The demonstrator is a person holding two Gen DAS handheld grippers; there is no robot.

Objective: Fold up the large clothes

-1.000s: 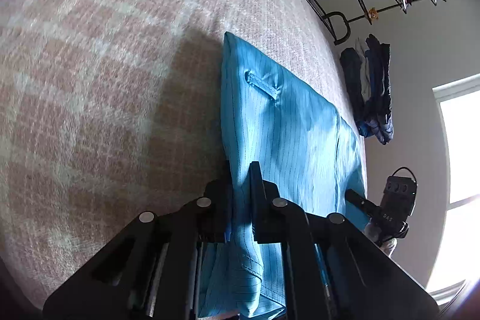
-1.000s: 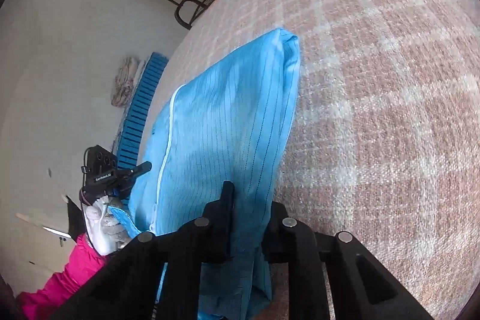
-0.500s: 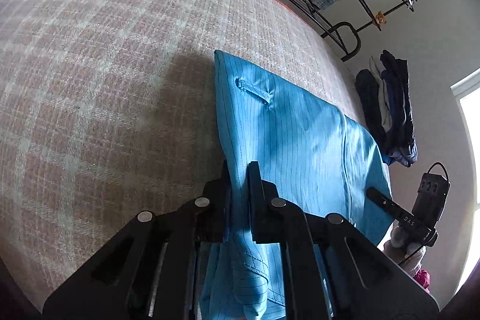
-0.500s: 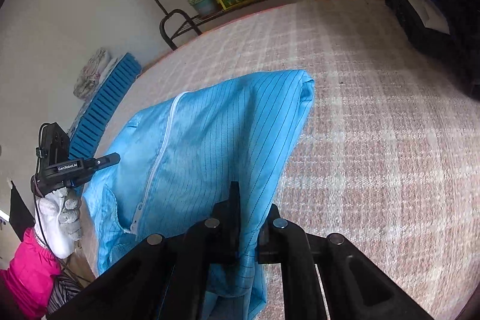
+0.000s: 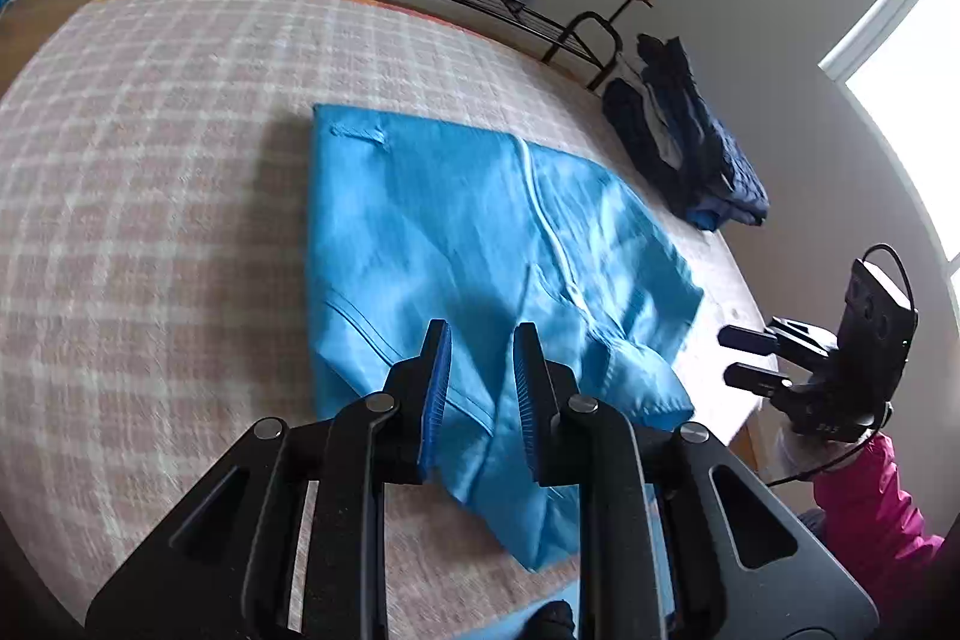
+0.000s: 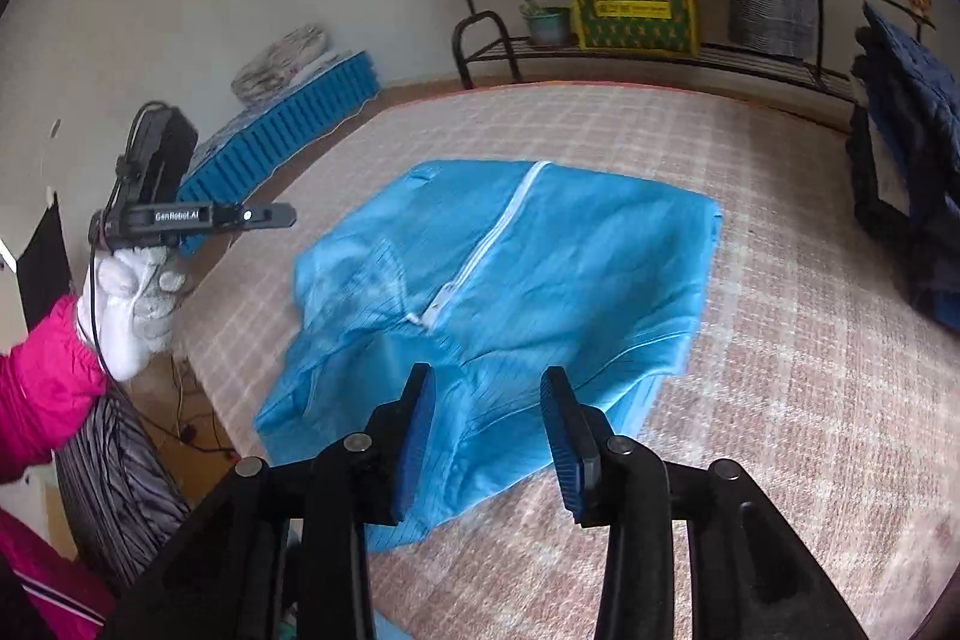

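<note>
Lying folded on the checked bed cover (image 5: 150, 196) now, blue zip garment (image 5: 456, 232), dropped from both claws since half a second ago. Left gripper (image 5: 477, 370) parted, holding nothing, raised above the near hem. Right gripper (image 6: 486, 418) wide apart, likewise unladen. Likely one fold finished; near edge rumpled, probably needing smoothing next.

A pink-and-white checked bed (image 5: 150, 172) carries a folded blue zip garment (image 5: 456, 244) near its middle, with what looks like dark folded clothes (image 5: 690, 147) far right.
</note>
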